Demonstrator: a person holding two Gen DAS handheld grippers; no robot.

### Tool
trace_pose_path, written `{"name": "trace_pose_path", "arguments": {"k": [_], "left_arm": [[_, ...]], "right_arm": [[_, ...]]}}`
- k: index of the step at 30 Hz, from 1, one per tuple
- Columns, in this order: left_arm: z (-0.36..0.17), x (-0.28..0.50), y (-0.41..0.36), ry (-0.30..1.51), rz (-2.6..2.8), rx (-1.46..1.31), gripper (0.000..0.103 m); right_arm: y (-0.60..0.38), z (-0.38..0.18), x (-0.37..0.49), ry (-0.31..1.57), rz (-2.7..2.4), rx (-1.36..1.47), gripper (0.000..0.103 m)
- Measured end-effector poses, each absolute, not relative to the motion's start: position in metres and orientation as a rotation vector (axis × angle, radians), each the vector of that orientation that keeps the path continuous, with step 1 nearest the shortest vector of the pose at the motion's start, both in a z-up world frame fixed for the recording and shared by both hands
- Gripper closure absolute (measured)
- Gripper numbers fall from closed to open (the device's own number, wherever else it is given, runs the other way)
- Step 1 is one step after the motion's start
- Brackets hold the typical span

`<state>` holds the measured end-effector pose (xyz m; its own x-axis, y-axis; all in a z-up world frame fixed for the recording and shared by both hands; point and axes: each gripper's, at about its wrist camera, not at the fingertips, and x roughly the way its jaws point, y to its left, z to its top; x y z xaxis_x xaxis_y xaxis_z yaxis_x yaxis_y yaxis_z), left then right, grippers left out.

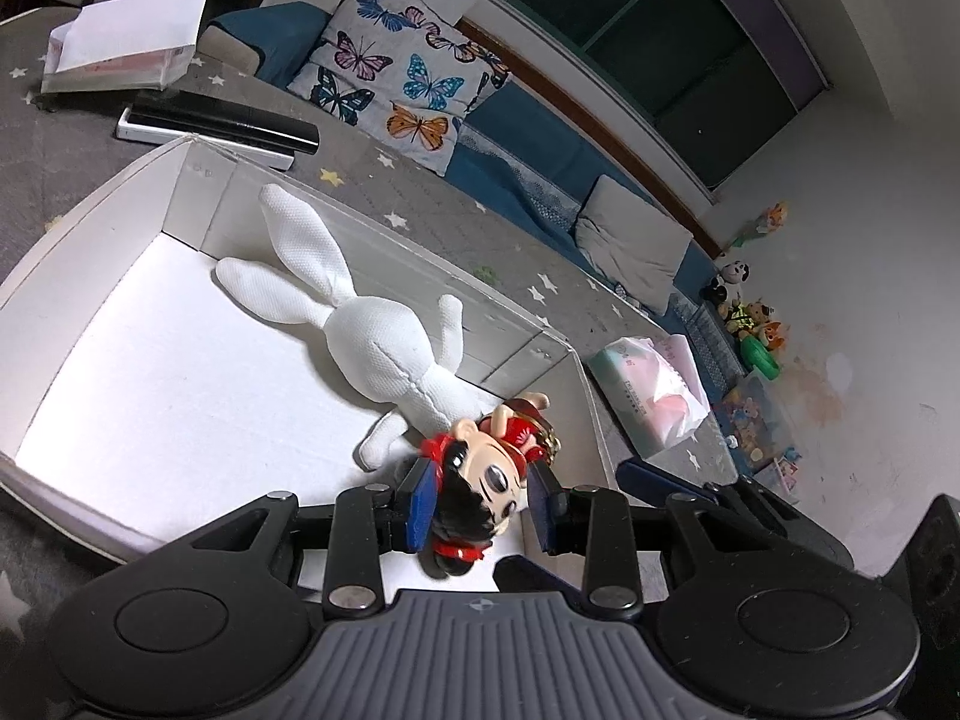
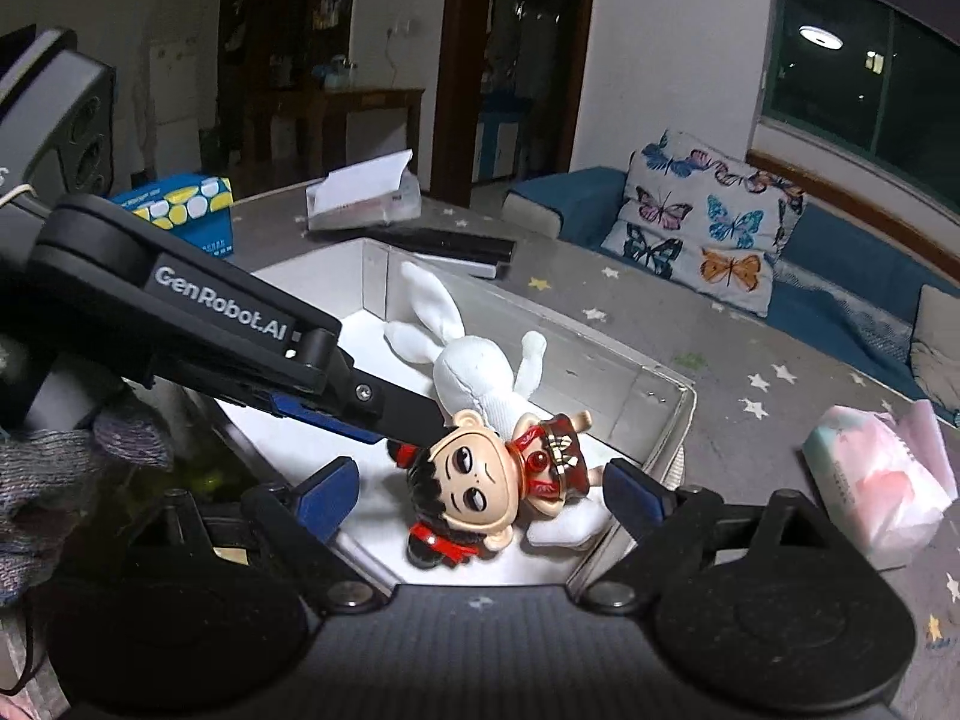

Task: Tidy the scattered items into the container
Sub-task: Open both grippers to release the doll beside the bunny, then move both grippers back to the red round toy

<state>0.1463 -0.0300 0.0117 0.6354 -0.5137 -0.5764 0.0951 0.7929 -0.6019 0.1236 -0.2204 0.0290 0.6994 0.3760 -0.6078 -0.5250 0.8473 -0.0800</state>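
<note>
A white cardboard box (image 1: 180, 360) (image 2: 600, 372) stands open on the star-patterned grey cloth. A white plush rabbit (image 1: 372, 342) (image 2: 480, 378) lies inside it. A small doll (image 1: 480, 480) (image 2: 474, 480) with black hair and a red outfit is face up over the rabbit's leg, near the box's corner. My left gripper (image 1: 485, 468) (image 2: 420, 429) reaches into the box, and its blue pads sit against both sides of the doll's head. My right gripper (image 2: 480, 463) hovers over the box's near edge, wide open. The doll shows in its gap, clear of both pads.
A tissue pack (image 1: 654, 396) (image 2: 882, 480) lies right of the box. Behind it are a flat black-and-white device (image 1: 222, 126), an open white carton (image 1: 120, 54) and a blue carton (image 2: 186, 210). A butterfly cushion (image 1: 396, 72) rests on the blue sofa. A knitted sleeve (image 2: 48, 468) shows at left.
</note>
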Motion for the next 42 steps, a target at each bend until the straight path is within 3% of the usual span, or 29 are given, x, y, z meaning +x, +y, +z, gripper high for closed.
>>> {"name": "trace_pose_path", "arguments": {"k": [30,42], "left_arm": [[0.031,0.069,-0.022,0.728,-0.391,-0.542,0.068],[0.024,0.049,-0.013,0.728,-0.383,-0.563,0.068]], "right_arm": [[-0.228,0.041,0.033,0.495,0.463,-0.132,0.000],[-0.227,0.034,0.009,0.461,0.434,-0.083,0.000]]}}
